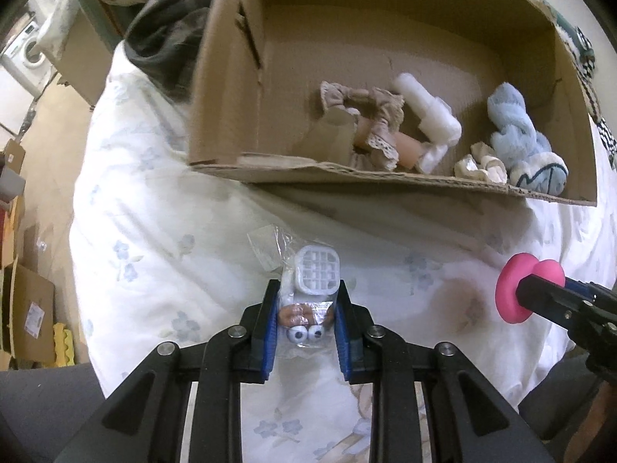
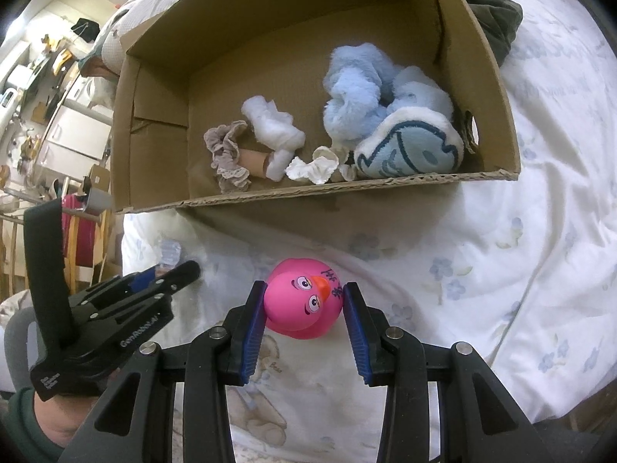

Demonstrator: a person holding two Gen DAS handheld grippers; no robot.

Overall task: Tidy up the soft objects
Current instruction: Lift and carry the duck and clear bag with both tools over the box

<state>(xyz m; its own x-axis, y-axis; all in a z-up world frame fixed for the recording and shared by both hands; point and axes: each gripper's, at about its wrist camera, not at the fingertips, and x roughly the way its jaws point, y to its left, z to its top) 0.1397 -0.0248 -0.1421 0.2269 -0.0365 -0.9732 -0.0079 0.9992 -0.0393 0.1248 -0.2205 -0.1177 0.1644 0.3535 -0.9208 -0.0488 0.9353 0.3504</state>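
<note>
My left gripper (image 1: 307, 293) is shut on a small toy in a clear plastic bag (image 1: 308, 289), with a white grid top and googly eyes, held above the bed. My right gripper (image 2: 304, 295) is shut on a pink rubber duck (image 2: 304, 301); the duck also shows in the left wrist view (image 1: 516, 289). Ahead stands an open cardboard box (image 1: 347, 175) (image 2: 347, 189). Inside lie a blue plush toy (image 2: 385, 115), a doll with lace frills (image 2: 235, 158), a white soft roll (image 2: 273, 127) and a white scrunchie (image 2: 316, 166).
The box sits on a white quilt with blue flowers (image 2: 520, 231). A dark grey garment (image 1: 169, 38) lies behind the box's left side. Cardboard boxes (image 1: 27, 308) and floor clutter lie off the bed's left edge. The left gripper shows in the right wrist view (image 2: 169, 274).
</note>
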